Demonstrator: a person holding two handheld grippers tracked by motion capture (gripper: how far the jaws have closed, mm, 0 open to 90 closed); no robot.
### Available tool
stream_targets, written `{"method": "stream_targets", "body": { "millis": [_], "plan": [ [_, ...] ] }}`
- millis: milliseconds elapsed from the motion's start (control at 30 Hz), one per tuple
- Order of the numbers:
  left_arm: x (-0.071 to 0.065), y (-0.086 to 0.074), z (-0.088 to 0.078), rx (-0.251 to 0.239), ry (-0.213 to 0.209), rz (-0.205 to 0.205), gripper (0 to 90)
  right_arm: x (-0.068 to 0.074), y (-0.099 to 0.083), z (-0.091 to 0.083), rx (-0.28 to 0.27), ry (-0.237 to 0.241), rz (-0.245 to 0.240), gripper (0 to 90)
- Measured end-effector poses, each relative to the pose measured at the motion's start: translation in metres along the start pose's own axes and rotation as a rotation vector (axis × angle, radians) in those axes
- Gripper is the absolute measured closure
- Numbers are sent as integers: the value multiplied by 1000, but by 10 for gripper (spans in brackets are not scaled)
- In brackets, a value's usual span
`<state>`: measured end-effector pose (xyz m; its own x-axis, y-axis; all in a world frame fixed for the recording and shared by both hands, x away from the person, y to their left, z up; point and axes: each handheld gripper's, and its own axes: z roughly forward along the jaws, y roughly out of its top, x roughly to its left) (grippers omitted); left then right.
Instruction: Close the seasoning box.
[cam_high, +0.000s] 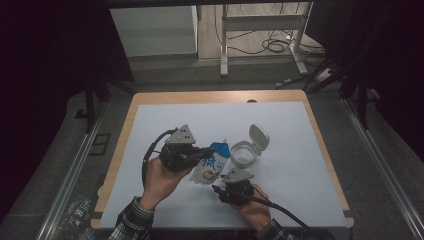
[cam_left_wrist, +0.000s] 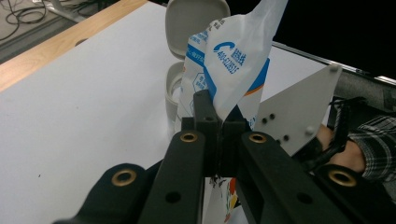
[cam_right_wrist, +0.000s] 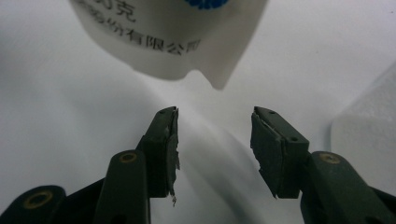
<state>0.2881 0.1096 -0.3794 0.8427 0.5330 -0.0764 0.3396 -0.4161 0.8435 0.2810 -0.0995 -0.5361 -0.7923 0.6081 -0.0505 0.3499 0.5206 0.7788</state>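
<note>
Nearest the worktop's front edge, the right tool (cam_high: 216, 189) is held with its jaws apart and nothing between them, aimed at the lower corner of the white-and-blue pouch (cam_high: 210, 167), apparently to take hold of it. The pouch is kept lifted and steady by the left tool (cam_high: 204, 152), clenched on its top seam. Just beyond, near the worktop's middle, a white flip-lid container (cam_high: 245, 151) stands open, probably to receive the contents.
</note>
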Motion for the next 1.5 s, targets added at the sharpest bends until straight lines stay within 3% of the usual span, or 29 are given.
{"method": "stream_targets", "body": {
  "millis": [300,600,667,833,1067,1300,1500],
  "plan": [
    [-5,7,-3,6,-10,-3,900,5,5,6,-51,-46,-8,508],
    [-6,13,0,14,-13,-8,900,7,8,7,-123,-47,-33,510],
    [-6,14,2,21,-19,-9,900,8,9,4,-136,-24,-33,528],
    [-2,16,9,38,-19,-21,900,12,11,2,-163,-38,-56,619],
    [4,21,16,79,-28,-31,900,13,9,0,-149,-1,-48,614],
    [3,28,24,129,-30,-34,900,17,11,-2,-170,35,-98,535],
    [5,33,30,163,-22,-30,900,17,11,-3,-181,76,-100,517]
  ]
}}
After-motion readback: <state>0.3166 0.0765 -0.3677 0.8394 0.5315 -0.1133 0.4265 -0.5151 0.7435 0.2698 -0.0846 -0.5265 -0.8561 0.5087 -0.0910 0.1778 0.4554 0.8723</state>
